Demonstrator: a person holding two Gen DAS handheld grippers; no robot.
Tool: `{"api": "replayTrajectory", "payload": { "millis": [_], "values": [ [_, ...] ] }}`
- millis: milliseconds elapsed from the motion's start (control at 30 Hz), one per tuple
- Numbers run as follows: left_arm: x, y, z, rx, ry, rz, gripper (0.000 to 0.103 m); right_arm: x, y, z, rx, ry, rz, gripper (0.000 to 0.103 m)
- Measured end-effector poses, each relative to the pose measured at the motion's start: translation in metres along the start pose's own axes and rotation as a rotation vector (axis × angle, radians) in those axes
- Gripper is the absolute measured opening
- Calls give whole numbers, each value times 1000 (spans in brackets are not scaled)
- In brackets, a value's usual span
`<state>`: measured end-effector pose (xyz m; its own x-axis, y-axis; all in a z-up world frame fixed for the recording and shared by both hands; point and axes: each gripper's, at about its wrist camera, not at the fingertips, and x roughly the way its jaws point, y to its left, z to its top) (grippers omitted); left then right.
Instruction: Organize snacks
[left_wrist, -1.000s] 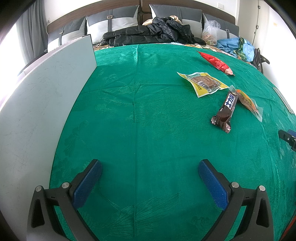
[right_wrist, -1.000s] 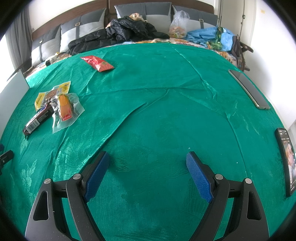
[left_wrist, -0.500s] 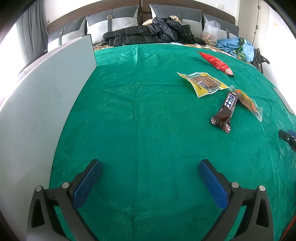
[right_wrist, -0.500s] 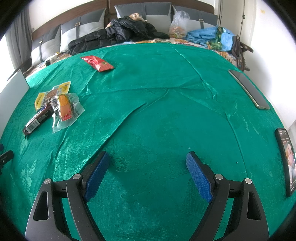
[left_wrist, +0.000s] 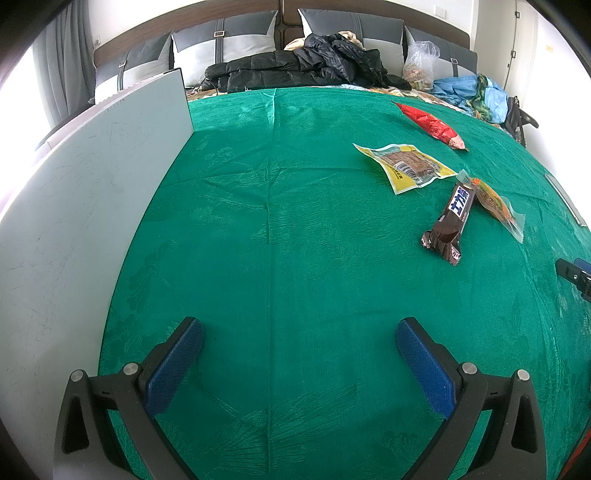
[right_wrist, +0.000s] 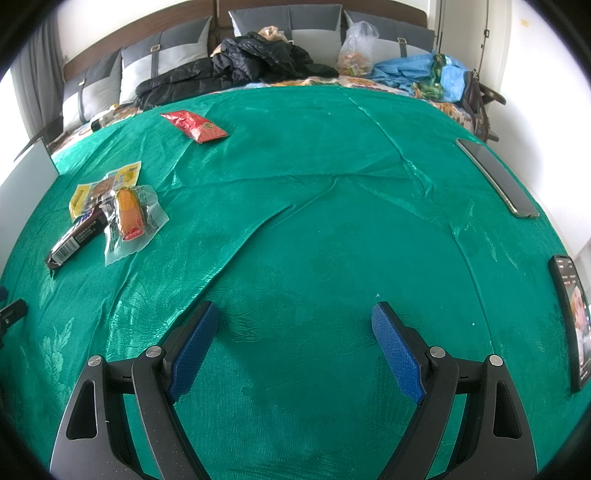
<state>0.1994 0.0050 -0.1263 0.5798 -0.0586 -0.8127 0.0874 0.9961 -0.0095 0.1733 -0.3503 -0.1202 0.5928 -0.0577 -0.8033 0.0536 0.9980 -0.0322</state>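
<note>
Several snacks lie on the green cloth (left_wrist: 280, 221). A brown chocolate bar (left_wrist: 448, 221) (right_wrist: 75, 238) rests against a clear packet with an orange snack (left_wrist: 493, 203) (right_wrist: 129, 218). A yellow packet (left_wrist: 404, 166) (right_wrist: 92, 192) lies just behind them, and a red packet (left_wrist: 430, 123) (right_wrist: 194, 125) farther back. My left gripper (left_wrist: 295, 328) stands open over bare cloth, well short of the snacks, which lie ahead to its right. My right gripper (right_wrist: 293, 314) is open too, with nothing between its fingers; the snacks lie far to its left.
A pale grey board (left_wrist: 74, 206) stands upright along the cloth's left edge. Two phones (right_wrist: 496, 177) (right_wrist: 570, 317) lie at the right edge. Black jackets (left_wrist: 306, 62), a plastic bag (right_wrist: 356, 51) and blue fabric (right_wrist: 417, 72) are piled behind.
</note>
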Motion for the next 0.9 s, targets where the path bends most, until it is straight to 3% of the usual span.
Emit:
{"api": "replayTrajectory", "payload": {
  "millis": [700, 800, 900],
  "values": [
    [0, 0, 1, 1, 12, -2, 103, 1, 0, 0, 1, 1, 4, 88],
    [0, -3, 16, 1, 62, -74, 102, 1, 0, 0, 1, 1, 3, 88],
    [-3, -22, 52, 82, 34, -129, 102, 1, 0, 0, 1, 1, 3, 88]
  ]
}}
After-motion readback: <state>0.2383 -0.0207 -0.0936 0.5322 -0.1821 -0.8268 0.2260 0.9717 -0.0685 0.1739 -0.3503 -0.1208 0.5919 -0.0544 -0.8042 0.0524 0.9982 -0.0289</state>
